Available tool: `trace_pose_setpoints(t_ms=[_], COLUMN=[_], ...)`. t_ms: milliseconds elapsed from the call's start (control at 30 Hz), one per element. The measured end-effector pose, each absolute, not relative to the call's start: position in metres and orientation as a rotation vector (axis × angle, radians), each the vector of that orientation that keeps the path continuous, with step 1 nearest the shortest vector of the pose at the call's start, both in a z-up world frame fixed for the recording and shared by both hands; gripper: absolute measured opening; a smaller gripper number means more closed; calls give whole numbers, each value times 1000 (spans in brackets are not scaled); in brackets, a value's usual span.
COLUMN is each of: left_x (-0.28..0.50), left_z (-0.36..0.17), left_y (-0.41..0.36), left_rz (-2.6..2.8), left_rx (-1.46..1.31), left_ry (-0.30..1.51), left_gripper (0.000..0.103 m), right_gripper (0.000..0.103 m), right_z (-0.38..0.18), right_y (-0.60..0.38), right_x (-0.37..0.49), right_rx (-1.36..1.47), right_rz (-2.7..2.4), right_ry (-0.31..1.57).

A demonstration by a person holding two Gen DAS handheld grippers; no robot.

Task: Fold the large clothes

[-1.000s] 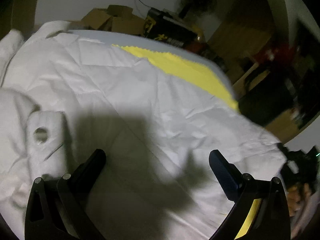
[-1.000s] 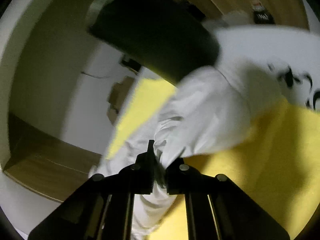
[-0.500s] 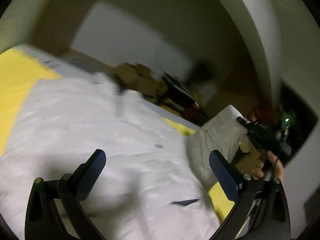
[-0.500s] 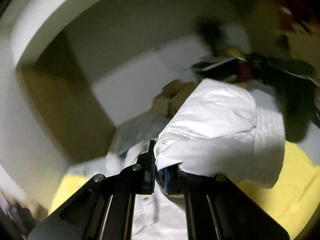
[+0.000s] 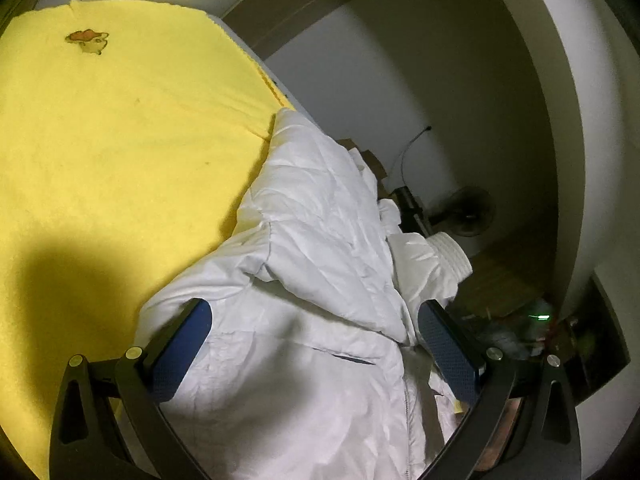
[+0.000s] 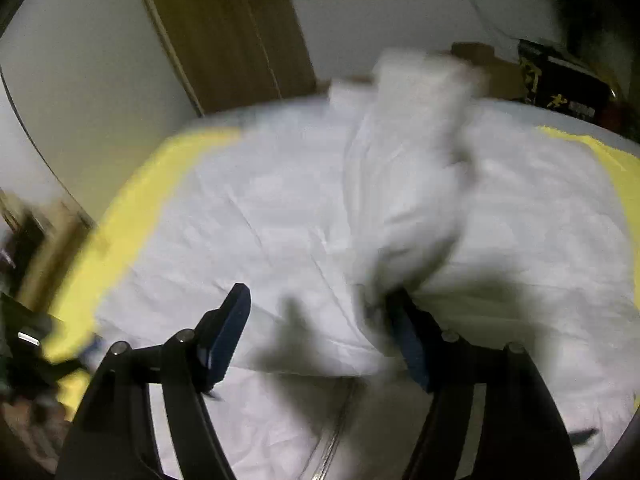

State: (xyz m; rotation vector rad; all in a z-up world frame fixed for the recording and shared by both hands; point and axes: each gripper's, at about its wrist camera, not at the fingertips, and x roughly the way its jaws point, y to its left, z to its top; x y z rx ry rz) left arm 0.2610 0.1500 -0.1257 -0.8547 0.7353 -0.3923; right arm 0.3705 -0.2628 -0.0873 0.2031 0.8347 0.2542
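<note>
The right tool [image 6: 320, 336] held the sleeve [image 6: 412, 168] tight a moment ago; now it has let go and stands wide open. The sleeve lies across the white coat [image 6: 280, 216], so that fold looks done. This view is blurry, so the tool seems to be moving, tipped down just above the coat. The left tool [image 5: 316, 332] is wide open too, holding nothing, and has swung round to look along the coat. The coat lies on the yellow bed [image 5: 120, 140], with a cuff [image 5: 452, 252] at its far edge.

Bed [image 6: 580, 120] covered by yellow blanket [image 5: 120, 140]; white jacket [image 5: 320, 240] spread on blanket.
</note>
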Motion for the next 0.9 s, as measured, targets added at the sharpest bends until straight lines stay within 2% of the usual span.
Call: trace_pose_setpoints(t_ms=[133,233,333,433,533,733,900], left_x=[260,264,272,276,306,371,403], left_z=[-126,-110,-65,-21,-4,-36,-70], left_y=[137,124,70,-14,-99,-243,-264], left_rz=[-397,-431,-417,-366,-299,-155,-71], left_rx=[-819,-794,-558,-222,-21,455,549], left_ry=[725,753,751,652,627,704,775], left_gripper=[103,103,103,103,103,103,103], right_gripper=[74,78,78,78,78,79,79], right_z=[-33,-13,-12,-16,-17,-16,-8], right_y=[-316,-359,-369,-368,-383,-425,-447], right_x=[353,353,317,284,249,189,149], right_rx=[355,480,504,509,510,445,402], right_rz=[172,97,103,120,89,-10,-52], right_ry=[650,622,602,558,501,428,374])
